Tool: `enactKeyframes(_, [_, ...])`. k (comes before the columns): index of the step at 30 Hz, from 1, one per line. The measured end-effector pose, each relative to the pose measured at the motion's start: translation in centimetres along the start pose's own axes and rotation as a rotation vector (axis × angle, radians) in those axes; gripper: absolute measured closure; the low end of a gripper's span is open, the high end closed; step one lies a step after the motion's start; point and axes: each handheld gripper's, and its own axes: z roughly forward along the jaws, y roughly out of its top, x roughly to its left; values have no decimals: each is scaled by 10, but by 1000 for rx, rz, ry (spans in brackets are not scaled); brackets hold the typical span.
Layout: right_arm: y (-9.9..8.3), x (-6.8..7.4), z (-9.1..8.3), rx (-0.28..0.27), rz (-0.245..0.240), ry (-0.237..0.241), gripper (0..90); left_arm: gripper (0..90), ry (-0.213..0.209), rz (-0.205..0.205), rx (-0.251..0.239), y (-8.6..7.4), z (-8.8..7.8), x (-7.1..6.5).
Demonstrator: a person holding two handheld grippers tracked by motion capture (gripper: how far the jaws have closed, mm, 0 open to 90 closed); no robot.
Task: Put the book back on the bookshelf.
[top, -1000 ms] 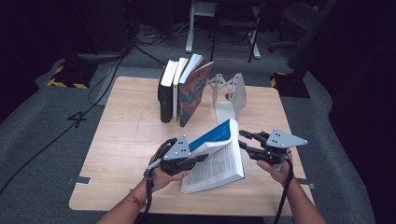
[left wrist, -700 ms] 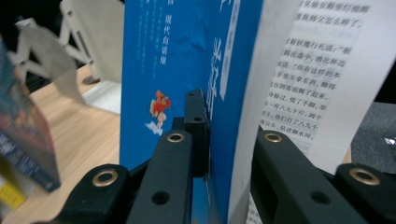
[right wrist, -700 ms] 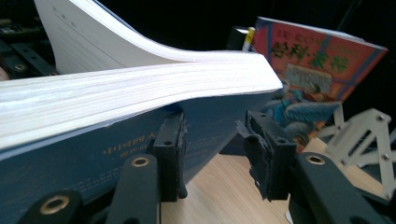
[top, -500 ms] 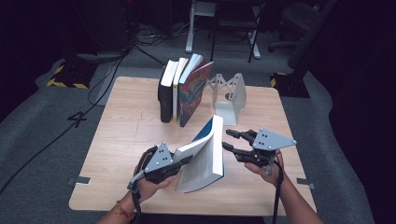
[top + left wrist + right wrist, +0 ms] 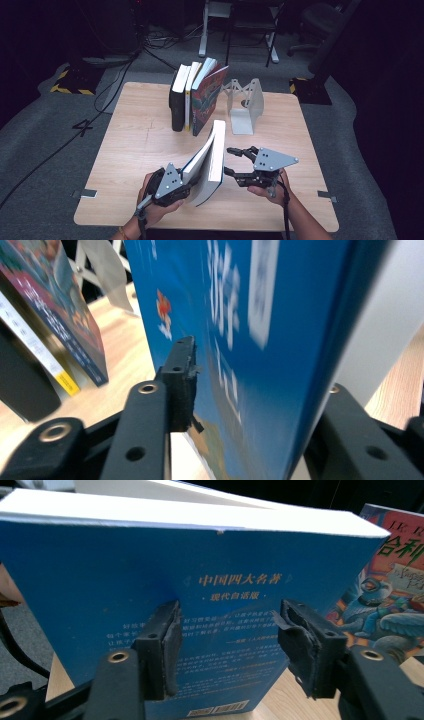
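A thick blue paperback [image 5: 214, 156] stands nearly upright on its lower edge at the front of the wooden table [image 5: 140, 135], leaning left with its pages slightly fanned. My left gripper [image 5: 186, 189] is low at its left side. In the left gripper view the blue cover [image 5: 240, 330] runs between the jaws of the left gripper [image 5: 260, 385], which have just been opening; the far jaw is hidden behind the book. My right gripper [image 5: 227, 161] hovers just right of the book. Its jaws have just been opening too, and the right gripper [image 5: 227, 625] faces the back cover [image 5: 100, 580] with nothing between its pads.
At the back of the table a row of upright books [image 5: 192, 95] leans together, ending in a colourful illustrated cover [image 5: 395, 605]. A white metal bookend [image 5: 246, 102] stands to their right. Chair legs and cables lie on the floor beyond the table.
The blue book has swung from a tilted, spread-open pose to nearly upright. Both grippers have shifted toward the front left, and the right gripper's jaws stand wider.
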Motion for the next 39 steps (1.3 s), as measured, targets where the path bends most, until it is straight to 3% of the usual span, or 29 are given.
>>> enactKeyframes(4, [-1, -1, 3, -1, 6, 1, 393, 579, -26, -29, 16, -5, 6, 2])
enactKeyframes(8, [-3, -2, 6, -4, 17, 4, 362, 641, -72, -61, 20, -12, 12, 8])
enactKeyframes(10, [-3, -2, 6, -4, 16, 5, 361, 716, -123, -108, -5, -14, 16, 15])
enactKeyframes(11, [-3, -2, 6, -4, 16, 5, 361, 737, -123, -108, -5, -14, 16, 15])
enactKeyframes(16, [-6, -5, 0, 2, 10, -4, 328, 782, -209, -122, -38, -12, 26, 21])
enactKeyframes(27, [-16, -19, -31, -7, 45, -73, 318, 786, -322, -105, -66, 5, 69, 13])
enactKeyframes(33, [-24, -27, -48, -11, 69, -113, 316, 780, -330, -67, -68, 16, 88, 9])
enactKeyframes(39, [-28, -27, -53, -20, 78, -125, 319, 752, -325, -58, -67, 16, 87, 9])
